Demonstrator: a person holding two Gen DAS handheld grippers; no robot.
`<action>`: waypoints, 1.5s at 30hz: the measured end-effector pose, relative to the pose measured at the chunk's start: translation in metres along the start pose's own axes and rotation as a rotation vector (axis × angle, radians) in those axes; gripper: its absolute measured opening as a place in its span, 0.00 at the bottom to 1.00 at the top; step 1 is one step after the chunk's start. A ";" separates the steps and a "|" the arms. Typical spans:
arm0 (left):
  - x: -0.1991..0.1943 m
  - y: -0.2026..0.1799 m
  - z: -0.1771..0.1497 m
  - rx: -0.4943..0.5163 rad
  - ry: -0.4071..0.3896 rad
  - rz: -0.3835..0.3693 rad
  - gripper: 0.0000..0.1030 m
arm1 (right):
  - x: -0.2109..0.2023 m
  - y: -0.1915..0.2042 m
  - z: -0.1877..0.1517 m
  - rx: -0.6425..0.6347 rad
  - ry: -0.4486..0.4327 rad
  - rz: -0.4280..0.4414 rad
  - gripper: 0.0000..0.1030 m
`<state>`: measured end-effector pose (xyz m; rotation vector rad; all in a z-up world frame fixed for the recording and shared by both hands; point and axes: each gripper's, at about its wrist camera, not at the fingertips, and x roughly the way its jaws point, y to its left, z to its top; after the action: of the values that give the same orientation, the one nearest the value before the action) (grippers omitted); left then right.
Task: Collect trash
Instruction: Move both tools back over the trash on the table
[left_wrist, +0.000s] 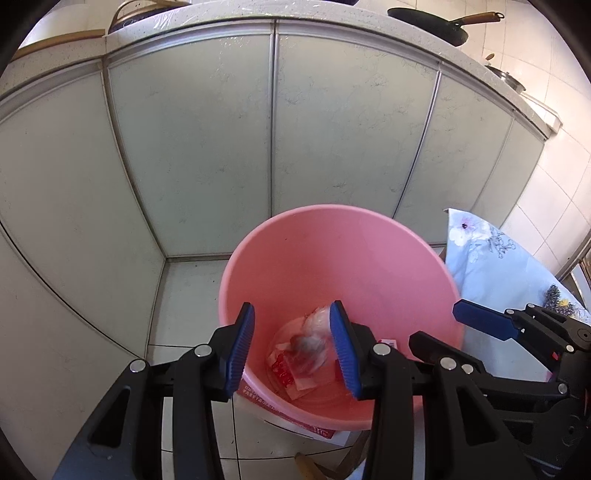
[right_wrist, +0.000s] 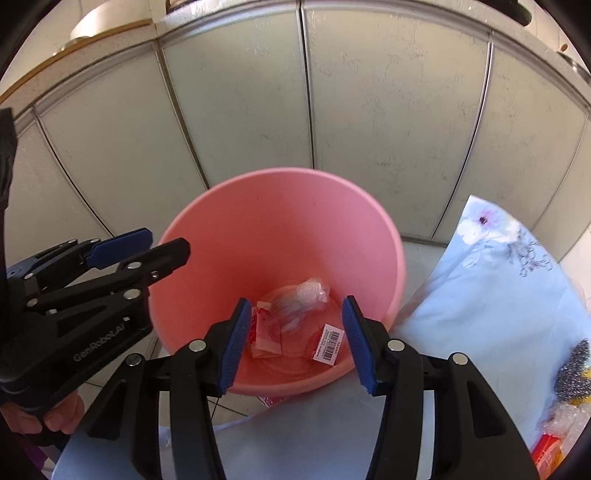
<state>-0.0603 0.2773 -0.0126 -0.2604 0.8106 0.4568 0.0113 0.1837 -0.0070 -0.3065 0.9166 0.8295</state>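
Pink bucket (right_wrist: 280, 236) holds wrappers (right_wrist: 267, 334); left gripper (left_wrist: 291, 347) and right gripper (right_wrist: 295, 341) gape empty above it; lift clear of the rim, then fetch more from the cloth-covered table (right_wrist: 491, 295).

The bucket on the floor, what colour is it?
The bucket is plain pink, inside and out; the right wrist view shows it best.

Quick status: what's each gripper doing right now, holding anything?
Left gripper: open, empty, above the round pink plastic bucket.
Right gripper: open, empty, above the same bucket.
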 end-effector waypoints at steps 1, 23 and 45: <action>-0.003 -0.002 0.000 0.003 -0.006 -0.007 0.40 | -0.005 -0.001 -0.001 0.003 -0.010 -0.002 0.50; -0.076 -0.117 -0.014 0.243 -0.111 -0.303 0.40 | -0.141 -0.079 -0.092 0.149 -0.144 -0.157 0.50; -0.079 -0.293 -0.075 0.499 0.078 -0.631 0.40 | -0.263 -0.212 -0.236 0.505 -0.264 -0.397 0.50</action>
<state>-0.0134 -0.0308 0.0112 -0.0583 0.8431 -0.3503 -0.0546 -0.2194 0.0418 0.0639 0.7523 0.2472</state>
